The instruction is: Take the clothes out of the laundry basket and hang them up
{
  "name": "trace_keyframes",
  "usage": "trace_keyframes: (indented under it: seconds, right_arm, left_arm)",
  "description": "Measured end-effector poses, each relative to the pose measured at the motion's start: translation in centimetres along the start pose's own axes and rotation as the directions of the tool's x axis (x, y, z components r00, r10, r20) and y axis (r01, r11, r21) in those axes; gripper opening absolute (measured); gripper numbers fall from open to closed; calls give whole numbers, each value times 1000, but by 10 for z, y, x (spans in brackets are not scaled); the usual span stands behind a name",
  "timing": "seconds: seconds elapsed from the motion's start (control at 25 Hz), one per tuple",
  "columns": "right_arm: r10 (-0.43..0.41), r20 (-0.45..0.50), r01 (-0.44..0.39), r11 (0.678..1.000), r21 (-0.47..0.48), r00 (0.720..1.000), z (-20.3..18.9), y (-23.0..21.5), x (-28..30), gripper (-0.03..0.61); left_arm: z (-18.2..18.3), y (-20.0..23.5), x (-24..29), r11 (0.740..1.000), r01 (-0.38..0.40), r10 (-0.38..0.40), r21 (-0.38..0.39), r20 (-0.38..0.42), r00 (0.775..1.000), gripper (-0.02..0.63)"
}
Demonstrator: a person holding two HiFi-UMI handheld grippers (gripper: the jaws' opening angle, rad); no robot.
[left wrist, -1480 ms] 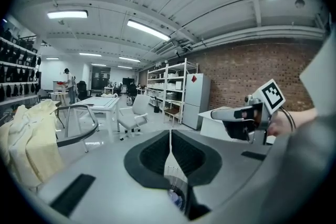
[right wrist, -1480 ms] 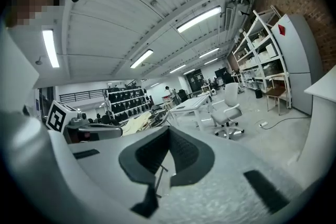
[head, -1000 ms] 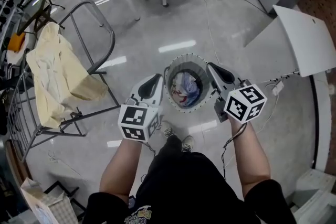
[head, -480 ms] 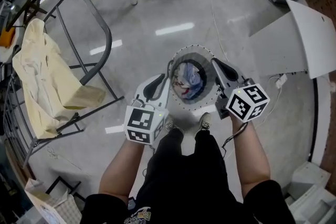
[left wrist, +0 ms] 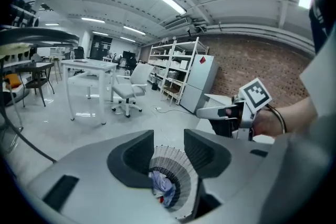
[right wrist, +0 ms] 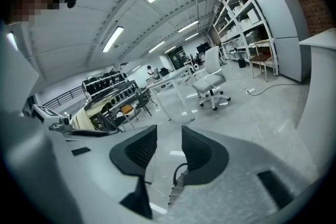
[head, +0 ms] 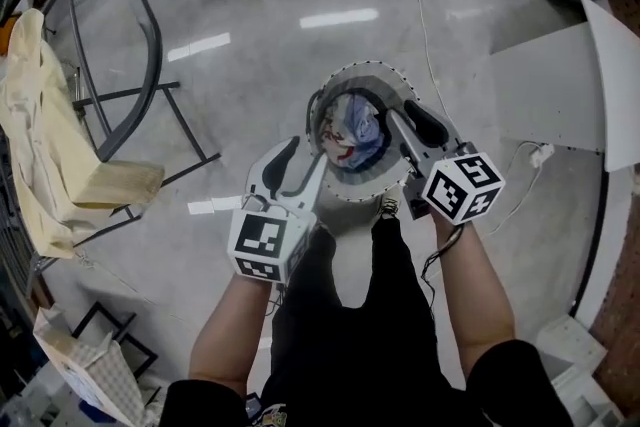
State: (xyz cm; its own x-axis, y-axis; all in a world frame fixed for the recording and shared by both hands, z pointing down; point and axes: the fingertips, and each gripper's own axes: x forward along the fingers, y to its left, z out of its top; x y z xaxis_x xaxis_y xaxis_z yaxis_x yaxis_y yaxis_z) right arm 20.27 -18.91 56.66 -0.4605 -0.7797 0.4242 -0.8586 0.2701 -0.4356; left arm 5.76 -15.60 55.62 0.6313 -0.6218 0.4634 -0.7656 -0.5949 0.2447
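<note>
- Grey polished floor (head: 250,75) of a big workshop room; a person stands on it, shoes (head: 388,207) right at the foot of the laundry basket (head: 395,85).
- Laundry basket: round, white mesh, upright on the floor in front of the person, between the two sets of tongs in the head view.
- Clothes (head: 352,133) are bunched inside the basket, blue-white fabric with a bit of red, none lifted out.
- Left tongs (head: 305,155): at the basket's near-left rim, jaws partway apart, they have just been opening, nothing between the pads; the left gripper view looks through the gap (left wrist: 168,149) down onto the basket and clothes (left wrist: 160,183).
- Right tongs (head: 405,115): over the basket's right rim, jaws also partway apart and just been opening, holding nothing; only floor and a bit of basket edge (right wrist: 178,181) show past them.
- Drying rack (head: 150,25) stands well left of the basket, with a cream garment (head: 40,145) draped over it.
- White panel (head: 560,85) is off to the right, and a cable (head: 425,5) runs across the floor beyond the basket.
- Office chair (left wrist: 128,94) and shelving (left wrist: 176,73) are far back.
</note>
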Motion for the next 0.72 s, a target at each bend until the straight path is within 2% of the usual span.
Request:
trace_keyframes:
  seconds: [0.24,0.52,0.72]
  right_arm:
    - [-29,-88,29,1000,-5,996,-72,-58,39,169]
    - [-58,-160,66,997,44,985,-168,-118,94,185]
    - [-84,-218,102,992,75,972,-240,-165,137,186]
  left_arm:
    - [-49,-7,39,1000,-31,31,-3,-28,999,187]
    - [-112,-11,91,1000,4,-2,15,-108,994,196]
    - [-169,-8,130,1000,24,-24,-1,-164,986,196]
